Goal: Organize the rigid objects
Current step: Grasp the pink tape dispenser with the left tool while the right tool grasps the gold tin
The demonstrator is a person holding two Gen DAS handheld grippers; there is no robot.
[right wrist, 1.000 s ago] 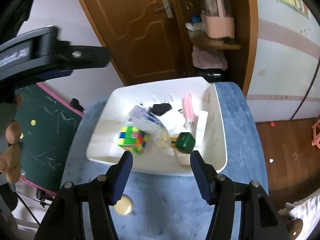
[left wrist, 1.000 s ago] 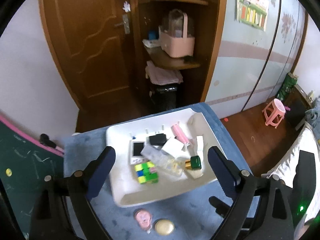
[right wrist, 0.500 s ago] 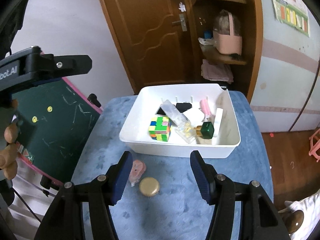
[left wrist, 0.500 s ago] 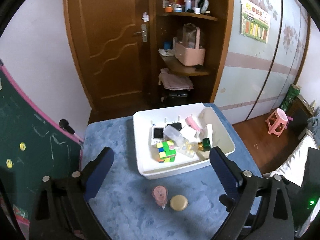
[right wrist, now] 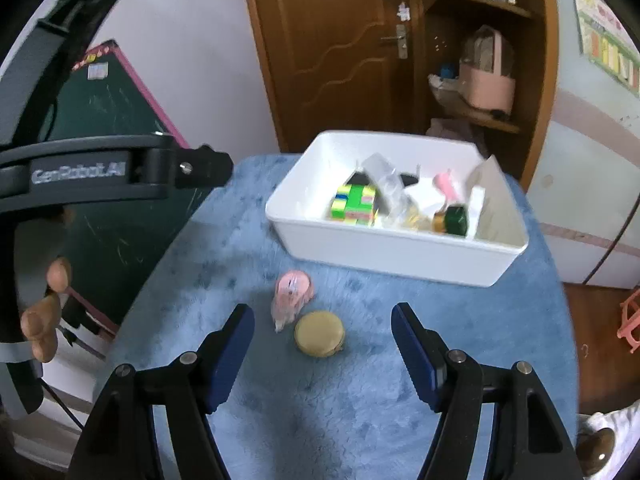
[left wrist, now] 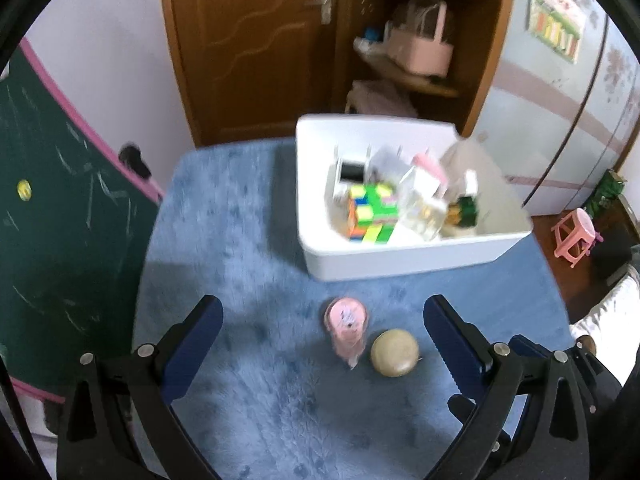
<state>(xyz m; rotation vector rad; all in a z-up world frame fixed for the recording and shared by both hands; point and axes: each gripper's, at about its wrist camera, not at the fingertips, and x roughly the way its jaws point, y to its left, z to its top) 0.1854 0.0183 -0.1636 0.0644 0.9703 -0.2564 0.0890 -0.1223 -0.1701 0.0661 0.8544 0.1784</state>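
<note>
Both tongs, left gripper (left wrist: 322, 320) and right gripper (right wrist: 322, 326), gape wide and empty. Low in the frame lie one pink toy (right wrist: 292, 292) and one gold round case (right wrist: 319, 334); one white bin (right wrist: 384, 250) sits above.

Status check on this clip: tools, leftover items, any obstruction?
Left tool, right tool open, empty. Pink item, tan compact outside white bin. Path unobstructed.

Soft, even indoor light, moderately bright, with no harsh glare. Both fisheye views bend straight lines and fade to black at the rounded corners. Motion blur smears the white plastic bin (left wrist: 400, 258) and the fuzzy blue tabletop mat (left wrist: 248, 248); the black gripper fingers (right wrist: 236, 344) look sharper.
</note>
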